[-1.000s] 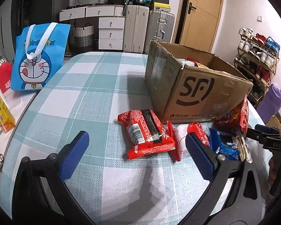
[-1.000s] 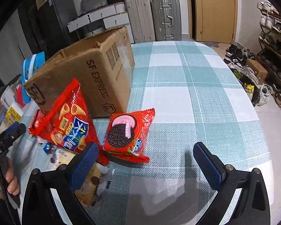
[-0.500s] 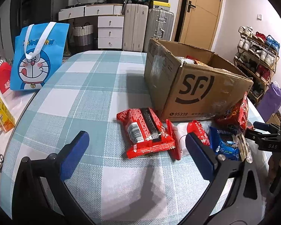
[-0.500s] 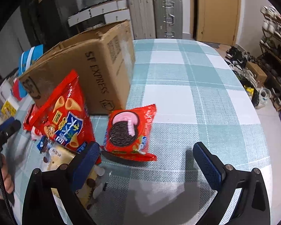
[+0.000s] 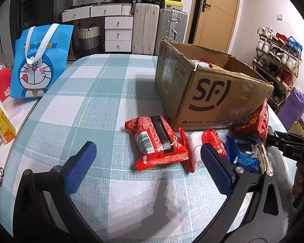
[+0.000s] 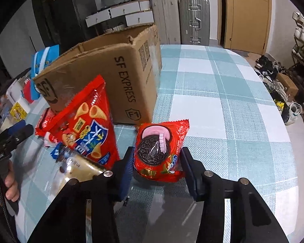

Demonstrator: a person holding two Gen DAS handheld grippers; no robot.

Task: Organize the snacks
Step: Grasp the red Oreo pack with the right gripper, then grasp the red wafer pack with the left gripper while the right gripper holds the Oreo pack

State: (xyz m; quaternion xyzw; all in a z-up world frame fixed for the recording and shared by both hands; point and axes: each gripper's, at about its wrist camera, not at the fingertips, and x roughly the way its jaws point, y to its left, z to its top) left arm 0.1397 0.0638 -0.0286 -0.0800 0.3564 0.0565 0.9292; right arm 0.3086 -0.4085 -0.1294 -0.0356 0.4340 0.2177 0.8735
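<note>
Checked tablecloth [image 6: 223, 105] carries everything. Low in the centre of the right wrist view, the Oreo pack [image 6: 159, 151] sits clamped between the jaws of the right gripper [image 6: 157, 160], which have just been closing on it, likely for lifting into the box [image 6: 103, 70] behind. The left gripper [image 5: 146, 158] hangs released, its jaws wide around the red wafer pack [image 5: 158, 141].

A wooden door [image 5: 214, 14] stands in a white wall [image 5: 259, 10]. Suitcases [image 5: 159, 30] line up beside white drawers [image 5: 118, 34] and a wicker basket [image 5: 89, 37]. A shoe rack [image 5: 279, 60] fills the right side.
</note>
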